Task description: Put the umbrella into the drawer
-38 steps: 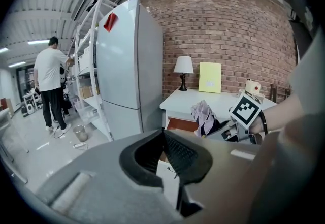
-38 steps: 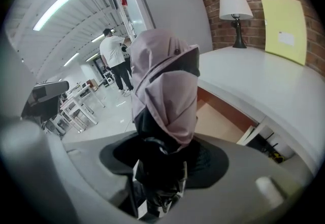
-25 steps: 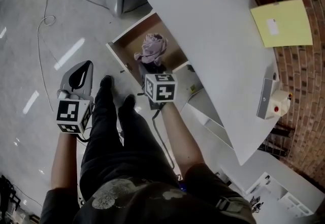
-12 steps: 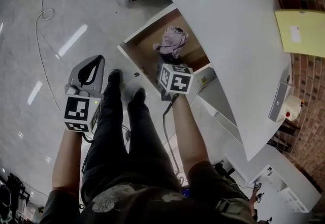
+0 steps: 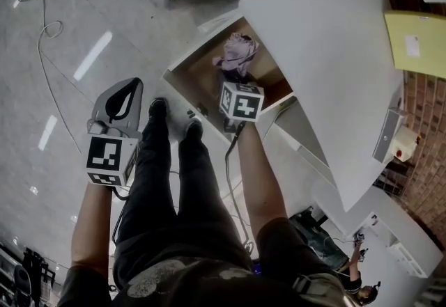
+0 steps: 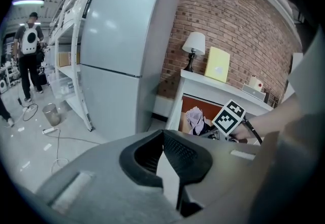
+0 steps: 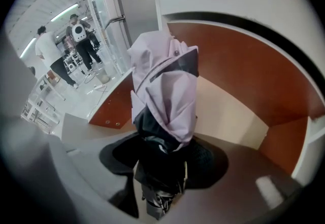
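The folded umbrella [image 7: 165,91], lilac over dark cloth, stands between the jaws of my right gripper [image 7: 162,167], which is shut on its dark lower end. In the head view the umbrella [image 5: 235,51] hangs inside the open drawer [image 5: 197,67] below the white desk [image 5: 313,34], with my right gripper [image 5: 234,80] pointing steeply down just above the drawer's front part. The drawer has brown walls and a pale floor [image 7: 228,111]. My left gripper [image 5: 124,97] hangs over the floor left of my legs, its fingertips together and nothing in it [image 6: 163,134].
A tall grey cabinet [image 6: 122,40] stands left of the desk. A lamp [image 6: 193,45] and a yellow folder [image 5: 418,41] sit on the desktop. A cable [image 5: 42,41] runs over the floor. My shoes [image 5: 157,107] stand by the drawer front. People [image 7: 81,35] walk far behind.
Both grippers have sunk. The right one has carried the umbrella down into the drawer opening; the left one has dropped beside my leg, still shut.
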Demonstrator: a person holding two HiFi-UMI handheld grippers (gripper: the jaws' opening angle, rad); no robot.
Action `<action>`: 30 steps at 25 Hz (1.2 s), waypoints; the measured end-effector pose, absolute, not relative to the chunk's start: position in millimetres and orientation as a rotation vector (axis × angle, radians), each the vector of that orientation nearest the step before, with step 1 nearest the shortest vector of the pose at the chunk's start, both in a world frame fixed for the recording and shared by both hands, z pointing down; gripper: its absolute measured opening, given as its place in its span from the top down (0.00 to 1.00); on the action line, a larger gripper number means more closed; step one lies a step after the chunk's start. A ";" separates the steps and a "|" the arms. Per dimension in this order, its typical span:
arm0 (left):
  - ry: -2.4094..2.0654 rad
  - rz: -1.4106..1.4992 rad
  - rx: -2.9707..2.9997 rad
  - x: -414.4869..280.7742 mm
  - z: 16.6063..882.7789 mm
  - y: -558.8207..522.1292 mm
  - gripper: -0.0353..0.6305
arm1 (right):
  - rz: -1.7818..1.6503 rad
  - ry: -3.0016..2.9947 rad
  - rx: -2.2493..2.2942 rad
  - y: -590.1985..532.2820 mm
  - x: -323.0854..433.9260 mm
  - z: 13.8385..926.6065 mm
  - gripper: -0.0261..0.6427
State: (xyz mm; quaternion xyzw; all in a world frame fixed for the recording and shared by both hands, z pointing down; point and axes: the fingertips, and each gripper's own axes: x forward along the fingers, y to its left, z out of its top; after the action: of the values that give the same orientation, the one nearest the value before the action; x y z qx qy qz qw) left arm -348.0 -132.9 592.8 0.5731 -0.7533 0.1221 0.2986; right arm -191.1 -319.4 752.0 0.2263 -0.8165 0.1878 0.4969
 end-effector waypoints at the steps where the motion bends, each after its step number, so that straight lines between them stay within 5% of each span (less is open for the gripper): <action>1: -1.996 0.325 1.528 -349.4 594.9 -134.9 0.93 | 0.456 -1.967 0.554 -320.7 -191.2 756.9 0.59; 30: -1.873 0.308 1.553 -332.7 613.9 -159.9 0.93 | 0.503 -1.844 0.601 -335.6 -179.3 800.8 0.58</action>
State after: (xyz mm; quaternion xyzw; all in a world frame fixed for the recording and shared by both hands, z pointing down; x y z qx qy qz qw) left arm -332.7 -159.9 613.9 0.5959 -0.7188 0.1180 0.3380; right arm -179.3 -335.6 800.8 0.2525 -0.7753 0.2117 0.5388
